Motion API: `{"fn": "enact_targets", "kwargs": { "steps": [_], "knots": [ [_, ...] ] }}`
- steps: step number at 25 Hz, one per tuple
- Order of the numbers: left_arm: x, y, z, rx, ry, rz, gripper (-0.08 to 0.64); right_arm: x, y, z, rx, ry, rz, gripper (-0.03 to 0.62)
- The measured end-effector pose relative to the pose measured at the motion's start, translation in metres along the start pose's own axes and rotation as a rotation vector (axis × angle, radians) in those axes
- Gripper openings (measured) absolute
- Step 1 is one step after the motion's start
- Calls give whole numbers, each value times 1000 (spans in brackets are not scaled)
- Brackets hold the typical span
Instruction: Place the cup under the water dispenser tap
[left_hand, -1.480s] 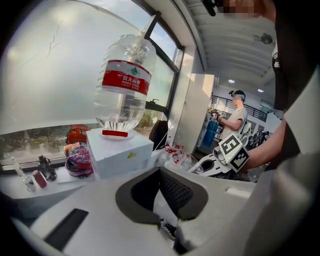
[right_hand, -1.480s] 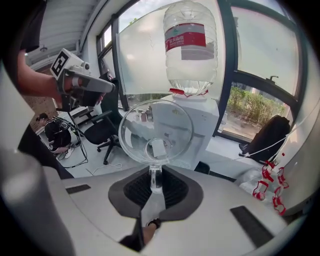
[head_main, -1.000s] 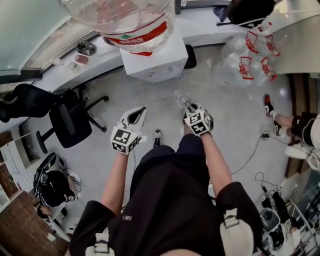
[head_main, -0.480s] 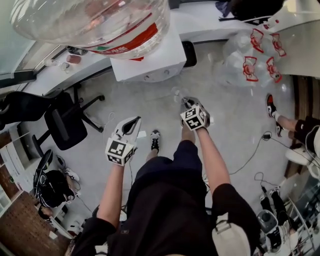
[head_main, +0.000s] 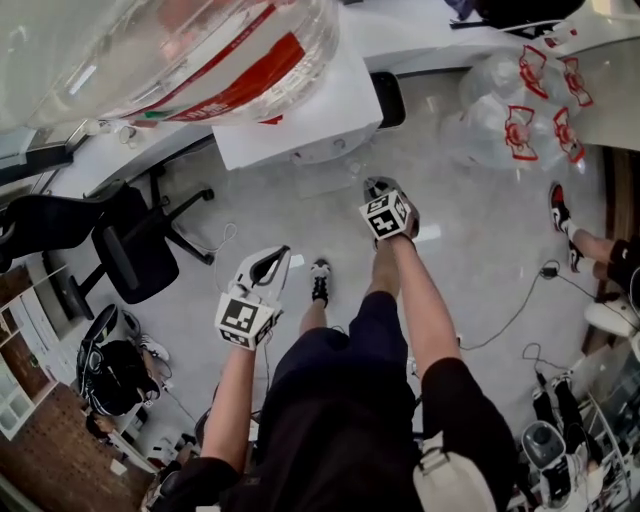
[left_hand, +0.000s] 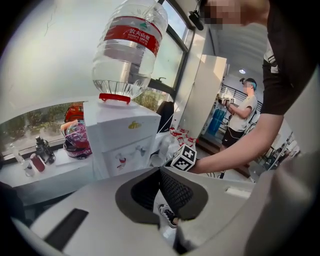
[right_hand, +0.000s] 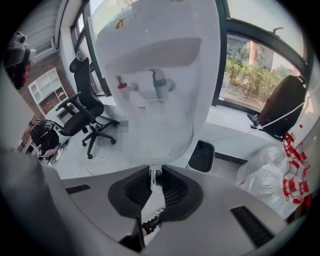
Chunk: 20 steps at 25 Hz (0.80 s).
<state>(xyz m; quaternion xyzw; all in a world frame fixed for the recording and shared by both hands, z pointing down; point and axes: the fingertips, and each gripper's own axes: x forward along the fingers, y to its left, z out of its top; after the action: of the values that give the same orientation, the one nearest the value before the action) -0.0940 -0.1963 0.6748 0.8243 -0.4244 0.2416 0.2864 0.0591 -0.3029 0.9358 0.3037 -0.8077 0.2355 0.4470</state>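
My right gripper (right_hand: 156, 174) is shut on the thin wall of a clear plastic cup (right_hand: 155, 110), which fills the middle of the right gripper view. Through the cup I see the white water dispenser (right_hand: 150, 50) with its red tap (right_hand: 122, 85) and blue tap (right_hand: 160, 82). In the head view the right gripper (head_main: 378, 190) is close in front of the dispenser (head_main: 300, 110), which carries a large bottle (head_main: 170, 50). My left gripper (head_main: 270, 262) hangs lower and to the left, shut and with nothing in it (left_hand: 160, 170).
A black office chair (head_main: 125, 255) stands to the left of the dispenser. Bagged water bottles (head_main: 520, 110) lie at the right on the floor, with a black mat (head_main: 390, 100) beside the dispenser. Cables trail over the floor (head_main: 510, 300). Another person stands farther back (left_hand: 240, 117).
Both grippers have come down. The right one, still holding the cup, has moved nearer the dispenser's front. The left one has dropped lower at the left.
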Motion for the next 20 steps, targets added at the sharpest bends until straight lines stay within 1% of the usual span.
{"fn": "enact_targets", "kwargs": {
  "steps": [2, 6, 9, 13, 18, 20],
  "knots": [
    [0, 1, -8, -2, 6, -1, -2, 17, -4, 1, 14, 4, -6, 14],
    [-8, 0, -34, -29, 59, 3, -2, 46, -10, 2, 51, 26, -20, 14],
    [-14, -1, -52, -43, 73, 9, -2, 64, -15, 5, 69, 38, -28, 14],
    [-17, 2, -60, -55, 86, 32, -2, 80, -23, 12, 62, 55, -54, 14],
    [-23, 5, -74, -66, 111, 41, -2, 99, -21, 24, 53, 72, -50, 14],
    [-24, 4, -78, -75, 107, 37, -2, 104, -19, 25, 49, 78, -42, 14]
  ]
}}
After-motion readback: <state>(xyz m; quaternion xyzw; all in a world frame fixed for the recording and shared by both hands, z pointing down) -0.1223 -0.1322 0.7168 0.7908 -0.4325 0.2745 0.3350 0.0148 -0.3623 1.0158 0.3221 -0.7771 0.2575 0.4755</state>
